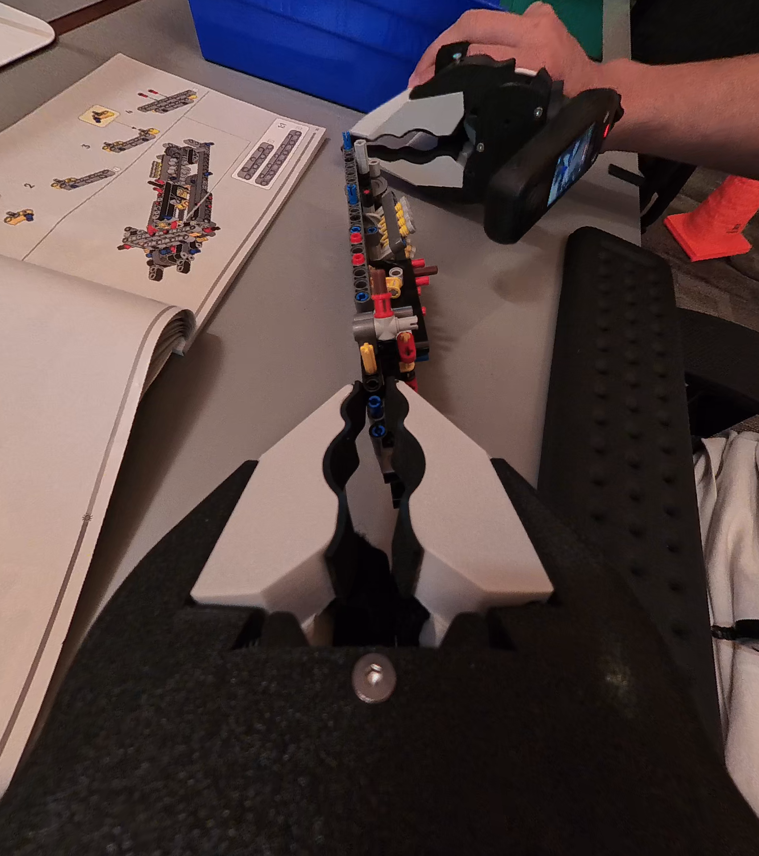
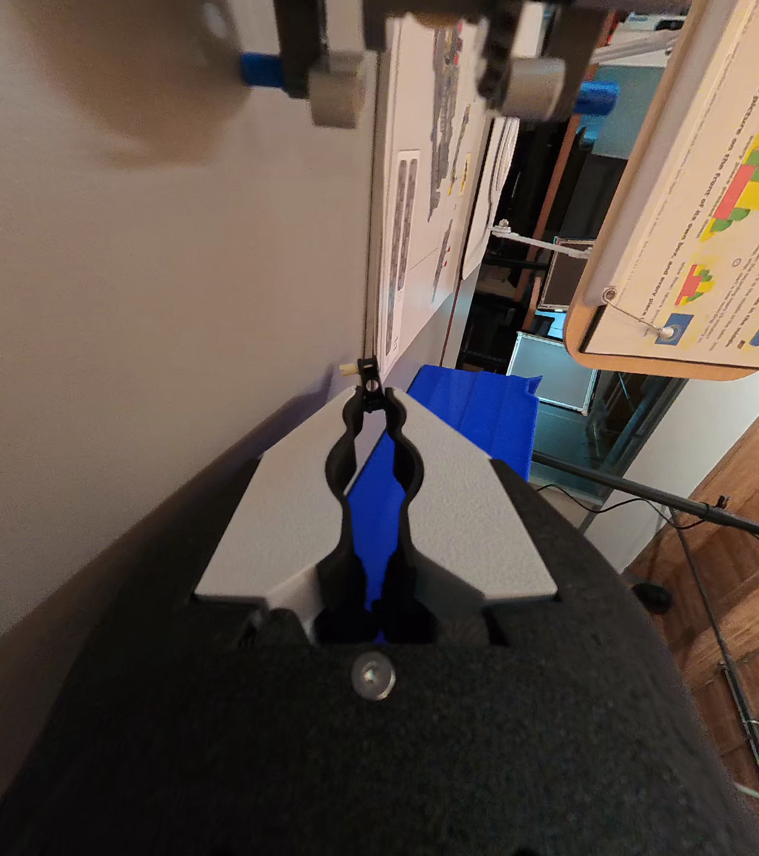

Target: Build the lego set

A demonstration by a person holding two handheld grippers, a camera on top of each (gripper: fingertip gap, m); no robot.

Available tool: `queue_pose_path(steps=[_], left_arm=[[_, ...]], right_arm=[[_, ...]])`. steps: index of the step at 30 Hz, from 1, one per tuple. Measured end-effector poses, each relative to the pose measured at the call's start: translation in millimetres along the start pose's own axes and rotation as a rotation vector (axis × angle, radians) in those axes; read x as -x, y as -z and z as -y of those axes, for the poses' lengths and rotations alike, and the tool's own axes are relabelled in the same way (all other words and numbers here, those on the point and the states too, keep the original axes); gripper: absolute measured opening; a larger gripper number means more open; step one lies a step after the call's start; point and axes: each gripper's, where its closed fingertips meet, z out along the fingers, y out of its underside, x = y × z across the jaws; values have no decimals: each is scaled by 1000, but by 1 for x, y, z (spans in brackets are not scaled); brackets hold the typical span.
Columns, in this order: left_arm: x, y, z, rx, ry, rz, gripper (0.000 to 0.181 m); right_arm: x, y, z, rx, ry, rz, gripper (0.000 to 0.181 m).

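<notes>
A long dark Lego assembly (image 1: 375, 259) with red, yellow, blue and grey pins stands on edge on the grey table (image 1: 275, 301). My left gripper (image 1: 378, 393) is shut on its near end. My right gripper (image 1: 370, 141), held by a hand, is at the assembly's far end. In the right wrist view my right gripper (image 2: 370, 393) is shut on a small black connector piece (image 2: 368, 382) with a tan pin. The far end of the assembly (image 2: 419, 55) appears blurred at the top of that view.
An open instruction booklet (image 1: 90, 222) lies on the table to the left. A blue bin (image 1: 322, 41) stands at the back and shows in the right wrist view (image 2: 479, 407). A black chair armrest (image 1: 618, 417) is at the right. An orange cone (image 1: 716, 217) stands on the floor.
</notes>
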Motion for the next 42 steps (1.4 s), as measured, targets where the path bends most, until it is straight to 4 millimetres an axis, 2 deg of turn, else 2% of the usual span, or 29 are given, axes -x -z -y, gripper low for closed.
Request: queue_pose_path(steps=[5,13,19,22,25,27,29,31,34,36,38,42], left_arm=[[0,0,0,0,0,-1,6],[0,0,0,0,-2,0,6],[0,0,0,0,-2,-1,6],[0,0,0,0,-2,-1,6],[0,0,0,0,0,-1,6],[0,0,0,-1,3,-2,6],[1,0,0,-2,6,-2,6],[1,-1,0,-6,8,-3,6],[0,-1,1,-11,-1,-4,6],[-1,-2,1,-12,-11,-1,6],[-1,-1,1,-12,-14,2,6],[-1,-1,1,-10,-10,2,6]], right_arm=[[4,3,0,-2,61,-20,8],[12,7,-5,10,33,16,8],[14,12,-5,0,-69,50,7],[9,15,-3,-36,-194,50,7],[-10,29,13,-148,-379,20,7],[-30,46,33,-258,-477,-21,7],[-48,71,65,-398,-555,-11,7],[-49,93,104,-492,-589,100,7],[-59,107,139,-489,-689,163,6],[-65,101,140,-382,-677,88,7],[-66,101,139,-330,-562,-15,7],[-52,104,136,-261,-323,-114,7]])
